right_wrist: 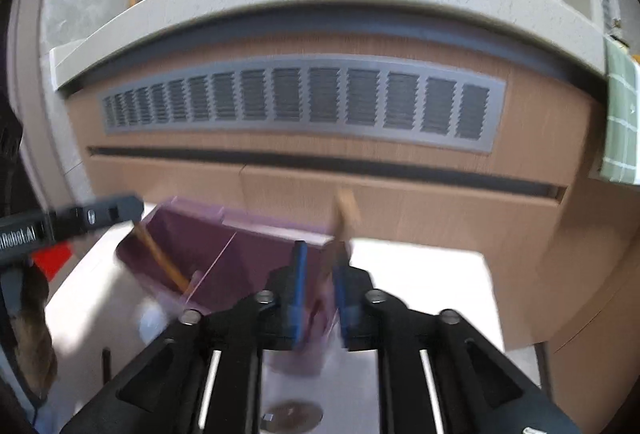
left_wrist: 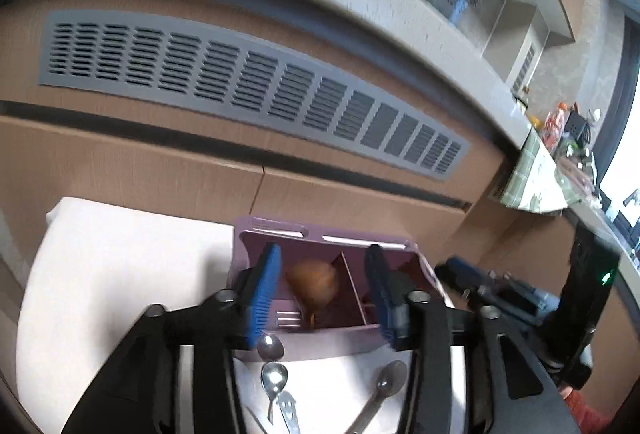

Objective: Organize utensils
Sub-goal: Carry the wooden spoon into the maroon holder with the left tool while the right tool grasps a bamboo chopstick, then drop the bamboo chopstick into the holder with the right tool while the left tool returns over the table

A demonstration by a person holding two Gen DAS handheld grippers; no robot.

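Observation:
A purple divided utensil holder (left_wrist: pixel 276 234) stands on a white table (left_wrist: pixel 120 254). A wooden spoon (left_wrist: pixel 314 284) rests in its left compartment. My left gripper (left_wrist: pixel 324 294) hovers over the holder, open and empty. Three metal spoons (left_wrist: pixel 274 378) lie on the table below it. In the right wrist view the holder (right_wrist: pixel 248 254) is blurred; my right gripper (right_wrist: pixel 320 286) is shut on a wooden utensil (right_wrist: pixel 346 214) that stands upright above the holder's right end. Another wooden handle (right_wrist: pixel 160 254) leans in the left compartment.
A wood-panelled counter front with a grey vent grille (left_wrist: pixel 256 86) rises just behind the table. The right gripper's body (left_wrist: pixel 520 298) shows at right in the left wrist view. A round dark object (right_wrist: pixel 292 416) lies on the table near me. A green cloth (right_wrist: pixel 620 114) hangs at right.

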